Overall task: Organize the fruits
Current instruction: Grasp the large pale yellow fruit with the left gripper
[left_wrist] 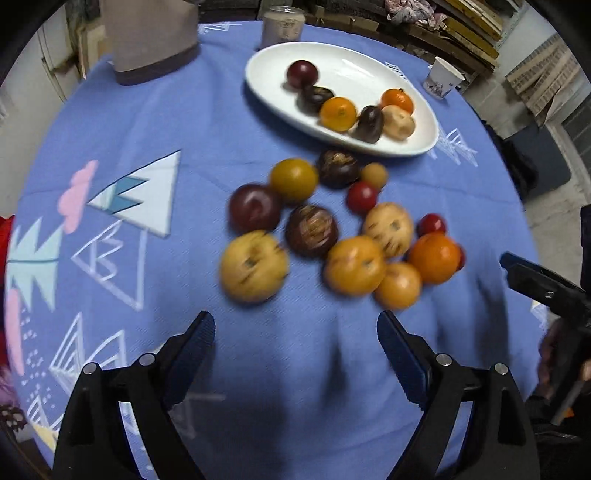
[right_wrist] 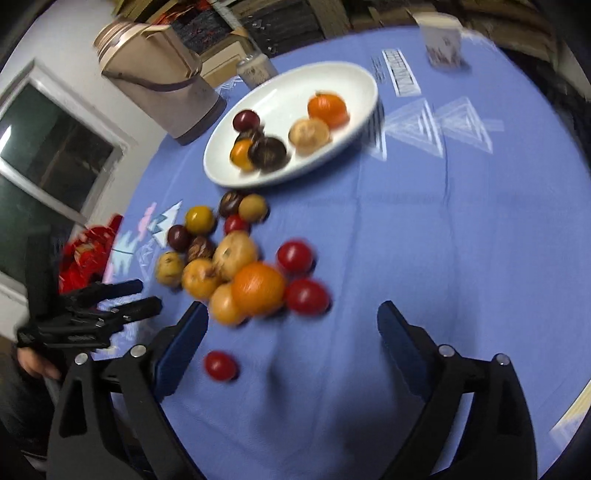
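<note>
Both sets of jaws gape empty: left gripper and right gripper hover before the fruit pile, white plate beyond.

Blue patterned tablecloth, beige jug, glass jar, paper cup, red bag.

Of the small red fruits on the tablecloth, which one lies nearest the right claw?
The lone small red fruit, lying apart from the pile, just ahead of the open right claw. The other red ones touch or border the pile farther away.
</note>
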